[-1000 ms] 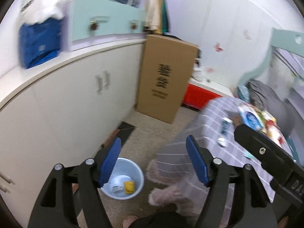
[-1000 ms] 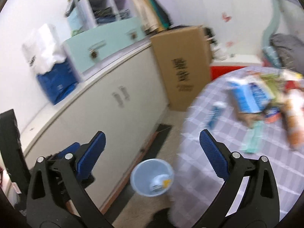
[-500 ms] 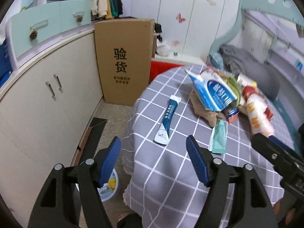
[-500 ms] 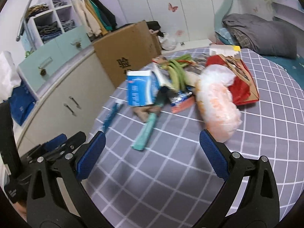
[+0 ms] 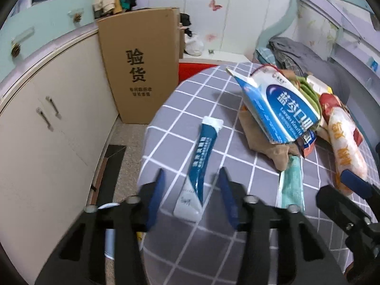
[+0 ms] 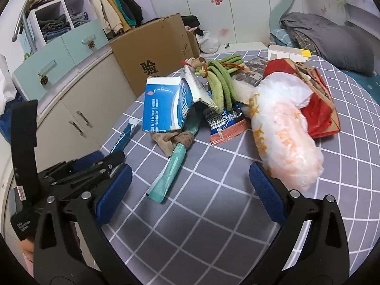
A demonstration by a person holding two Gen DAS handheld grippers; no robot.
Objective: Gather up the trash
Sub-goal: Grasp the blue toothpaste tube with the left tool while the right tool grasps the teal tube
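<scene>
Moved: both grippers swung from the floor basin to the desk [image 6: 213, 213].
Left gripper [image 5: 191, 190]: closing, blue tube [image 5: 201, 156] between its jaws, untouched.
Right gripper [image 6: 190, 190]: wide, empty.
Trash heap [image 6: 213, 99]: twelve o'clock.

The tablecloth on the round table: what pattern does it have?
The tablecloth is grey-purple with a grid of thin white lines, clearest in the right wrist view.

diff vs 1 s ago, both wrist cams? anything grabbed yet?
Both views swung from the floor basin and cupboards onto the table. Left gripper now straddles the blue tube, jaws closing, pads not touching yet. Right gripper stays open and empty. The trash pile hasn't moved.
</scene>
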